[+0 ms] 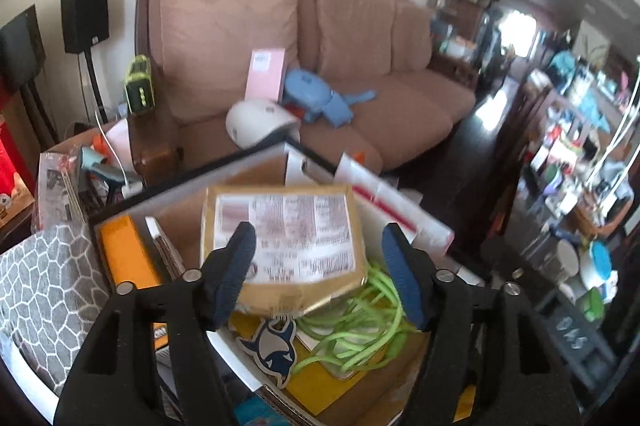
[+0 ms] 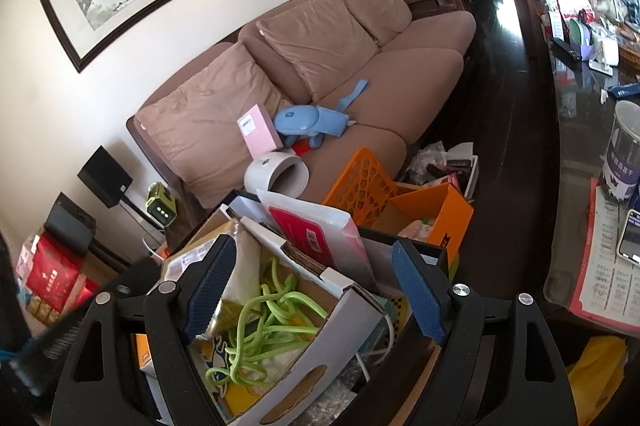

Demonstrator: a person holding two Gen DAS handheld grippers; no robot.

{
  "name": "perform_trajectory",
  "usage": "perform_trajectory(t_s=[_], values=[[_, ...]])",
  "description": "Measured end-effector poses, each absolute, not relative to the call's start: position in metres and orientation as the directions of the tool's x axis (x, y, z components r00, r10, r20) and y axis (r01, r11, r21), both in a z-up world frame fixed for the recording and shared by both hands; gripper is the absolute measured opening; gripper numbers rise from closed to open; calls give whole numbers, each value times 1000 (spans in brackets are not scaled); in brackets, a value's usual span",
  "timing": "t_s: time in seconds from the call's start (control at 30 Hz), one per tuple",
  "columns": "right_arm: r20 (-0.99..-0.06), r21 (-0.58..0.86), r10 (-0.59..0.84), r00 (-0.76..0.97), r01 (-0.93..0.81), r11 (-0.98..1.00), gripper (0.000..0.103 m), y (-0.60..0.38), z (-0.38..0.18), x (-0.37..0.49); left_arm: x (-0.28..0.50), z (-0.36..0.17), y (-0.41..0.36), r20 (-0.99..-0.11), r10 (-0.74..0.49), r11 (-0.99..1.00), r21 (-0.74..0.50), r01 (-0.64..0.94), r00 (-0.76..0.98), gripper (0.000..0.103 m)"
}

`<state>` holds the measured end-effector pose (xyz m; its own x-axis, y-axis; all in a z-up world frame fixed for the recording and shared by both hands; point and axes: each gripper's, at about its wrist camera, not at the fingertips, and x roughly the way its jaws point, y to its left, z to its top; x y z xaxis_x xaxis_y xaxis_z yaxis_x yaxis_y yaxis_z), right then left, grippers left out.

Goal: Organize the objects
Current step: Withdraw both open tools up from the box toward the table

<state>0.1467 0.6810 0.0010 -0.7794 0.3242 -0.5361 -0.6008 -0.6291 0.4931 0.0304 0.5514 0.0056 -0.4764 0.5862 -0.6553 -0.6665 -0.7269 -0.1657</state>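
The brown parcel [image 1: 280, 246] rests in the cardboard box [image 2: 352, 310], released. Left tongs [image 1: 320, 274] and right tongs [image 2: 312, 290] stand apart, empty.

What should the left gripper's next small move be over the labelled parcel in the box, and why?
Probably lift clear and go for another loose item. The left gripper stands open, its pads apart from the brown parcel, which lies tilted in the cardboard box on top of the green cord. It looks already placed. The right gripper is open and empty too.
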Motion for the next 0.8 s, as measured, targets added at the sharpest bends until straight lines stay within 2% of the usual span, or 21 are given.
perform_trajectory(t_s=[0.13,0.47,0.8], values=[[-533,498,321,-783,-597,-628,82,682,1,147,30,19,536,-626,592,-735,-161,-659,-508,66],[-518,497,317,-794,-581,-645,82,676,4,145,27,25,505,-617,546,-770,-102,-630,-567,67],[-454,400,372,-809,-559,-727,82,651,21,141,38,35,472,-581,526,-785,-51,-617,-621,67]])
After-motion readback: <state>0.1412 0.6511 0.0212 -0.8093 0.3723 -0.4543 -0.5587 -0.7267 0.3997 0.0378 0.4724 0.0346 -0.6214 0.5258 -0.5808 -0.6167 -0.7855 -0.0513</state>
